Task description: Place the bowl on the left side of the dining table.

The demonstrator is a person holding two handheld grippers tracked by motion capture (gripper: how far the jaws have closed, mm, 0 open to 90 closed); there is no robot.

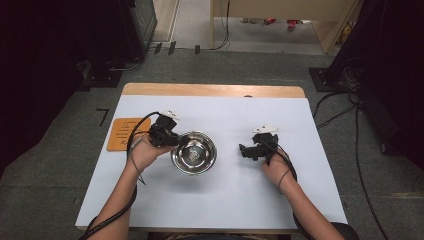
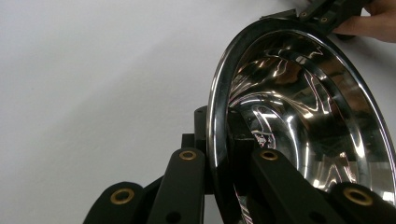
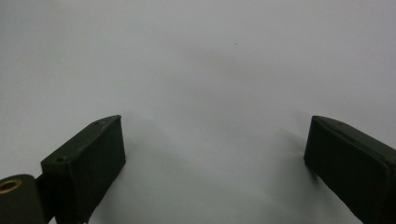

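Note:
A shiny steel bowl [image 1: 194,153] rests on the white table cover [image 1: 225,200], left of centre. My left gripper [image 1: 172,140] is shut on the bowl's left rim. In the left gripper view one black jaw stands outside the rim [image 2: 215,116] and the other inside the mirrored bowl [image 2: 317,121], clamping the wall between them. My right gripper [image 1: 244,150] hovers to the right of the bowl, apart from it, pointing left. Its two black jaws stand wide apart in the right gripper view [image 3: 215,149], with bare white cover between them.
An orange card [image 1: 122,133] with markings lies at the table's left edge, beside the left hand. The wooden table edge [image 1: 210,90] shows at the back. Cables [image 1: 345,107] run over the grey floor on the right.

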